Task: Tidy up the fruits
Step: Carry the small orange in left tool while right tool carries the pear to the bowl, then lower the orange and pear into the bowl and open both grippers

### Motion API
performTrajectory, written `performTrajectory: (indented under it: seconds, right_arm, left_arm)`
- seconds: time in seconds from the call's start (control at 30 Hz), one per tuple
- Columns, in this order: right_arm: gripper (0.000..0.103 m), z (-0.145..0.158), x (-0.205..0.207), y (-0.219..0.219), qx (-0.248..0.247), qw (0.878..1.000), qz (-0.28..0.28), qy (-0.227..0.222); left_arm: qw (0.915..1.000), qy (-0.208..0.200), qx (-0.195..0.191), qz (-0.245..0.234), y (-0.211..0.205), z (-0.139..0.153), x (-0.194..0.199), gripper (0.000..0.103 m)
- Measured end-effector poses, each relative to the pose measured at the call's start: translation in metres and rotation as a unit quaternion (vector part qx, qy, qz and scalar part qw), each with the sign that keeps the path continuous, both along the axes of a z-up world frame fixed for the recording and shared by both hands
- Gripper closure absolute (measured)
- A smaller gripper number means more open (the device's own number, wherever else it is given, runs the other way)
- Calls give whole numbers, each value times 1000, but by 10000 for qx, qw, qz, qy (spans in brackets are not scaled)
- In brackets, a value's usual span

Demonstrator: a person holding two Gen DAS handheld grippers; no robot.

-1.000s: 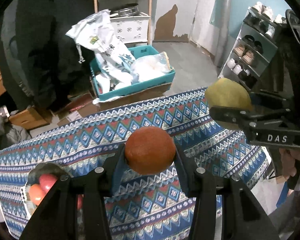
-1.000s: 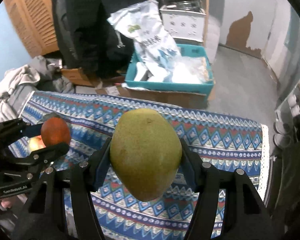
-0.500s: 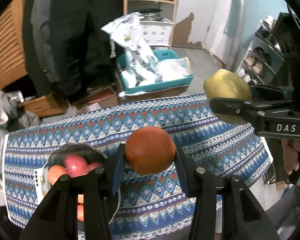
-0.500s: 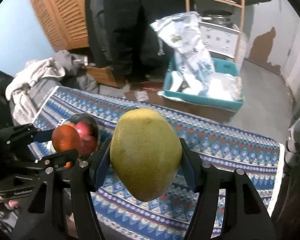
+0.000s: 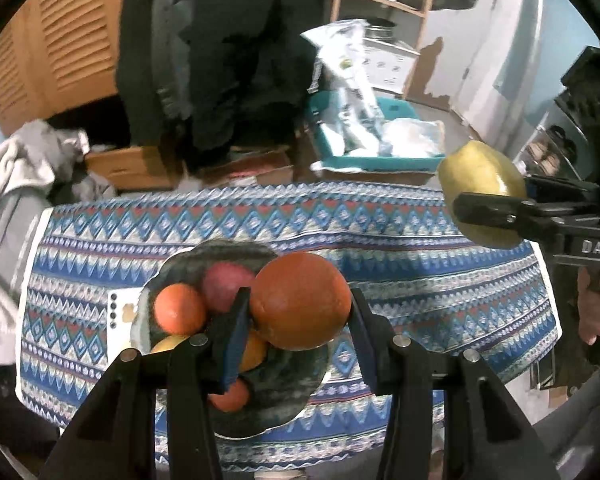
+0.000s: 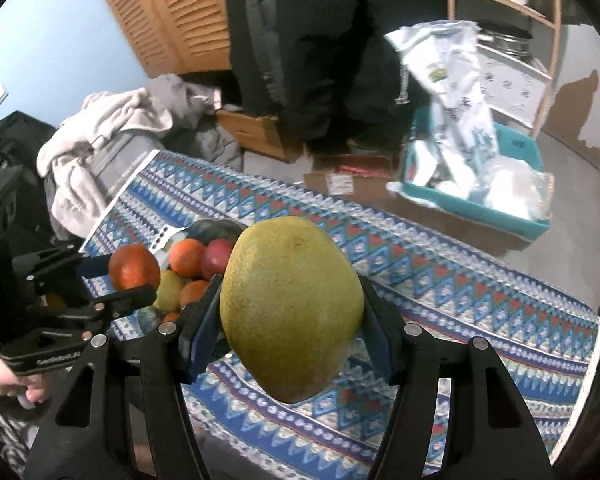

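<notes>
Holding a round orange fruit (image 5: 300,300) clamped between the left gripper (image 5: 298,312) fingers, directly above the dark scalloped bowl (image 5: 284,412) of mixed fruit near the tabletop's left end and front edge, on the blue patterned cloth (image 5: 400,240). Gripping a large yellow-green mango (image 6: 290,312) in the right gripper (image 6: 290,320), long axis upright, hovering over the cloth well right of the bowl. Likely next: lowering the orange straight down, left side nearer; mango needing a leftward carry first.
</notes>
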State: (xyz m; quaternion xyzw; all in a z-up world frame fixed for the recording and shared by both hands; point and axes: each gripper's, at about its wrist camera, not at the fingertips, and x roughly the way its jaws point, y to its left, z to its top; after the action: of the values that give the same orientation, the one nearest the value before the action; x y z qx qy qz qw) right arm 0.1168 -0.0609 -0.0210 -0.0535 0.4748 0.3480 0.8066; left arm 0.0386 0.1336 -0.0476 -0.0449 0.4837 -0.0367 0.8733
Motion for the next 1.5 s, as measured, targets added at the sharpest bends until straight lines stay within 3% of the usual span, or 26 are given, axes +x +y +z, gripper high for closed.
performTrajectory:
  seconds: [0.67,1.2,1.5]
  right_arm:
    - [40,-70,-36,106,-421,9921,943,708]
    - [40,-127,-48,140,-851,9828,1190,1126]
    - [39,-134,-48,144,-738,9804,1285,1301]
  left_arm:
    - [9963,672,-71,534,78,-67,-15,55]
    - [9878,1179,-547,857,103,-111,1,55]
    - [9873,1205,-620,831,102,-114,4,53]
